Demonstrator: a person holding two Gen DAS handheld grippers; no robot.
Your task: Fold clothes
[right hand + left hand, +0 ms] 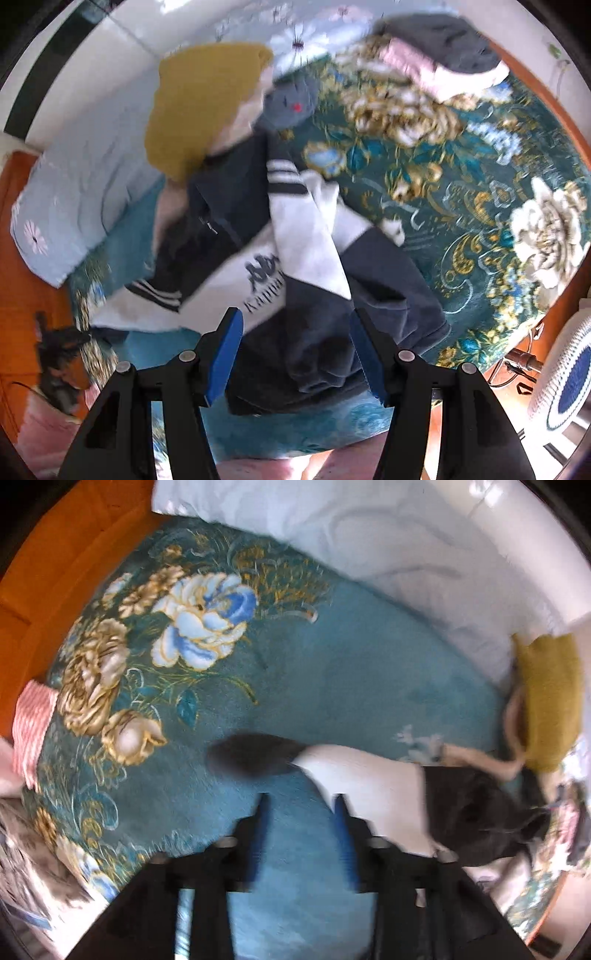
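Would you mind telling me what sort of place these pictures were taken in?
Most likely a bedroom. A teal floral bedspread covers a bed, a pale blue pillow lies at its far edge, and clothes sit on it, including a navy-and-white jacket and a mustard knit.

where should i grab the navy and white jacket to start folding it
Grip the navy and white jacket by the dark bunched hem nearest the right hand-held gripper, coming straight in from the near edge. The open jaws already straddle that thick fold, so it should pinch easily.
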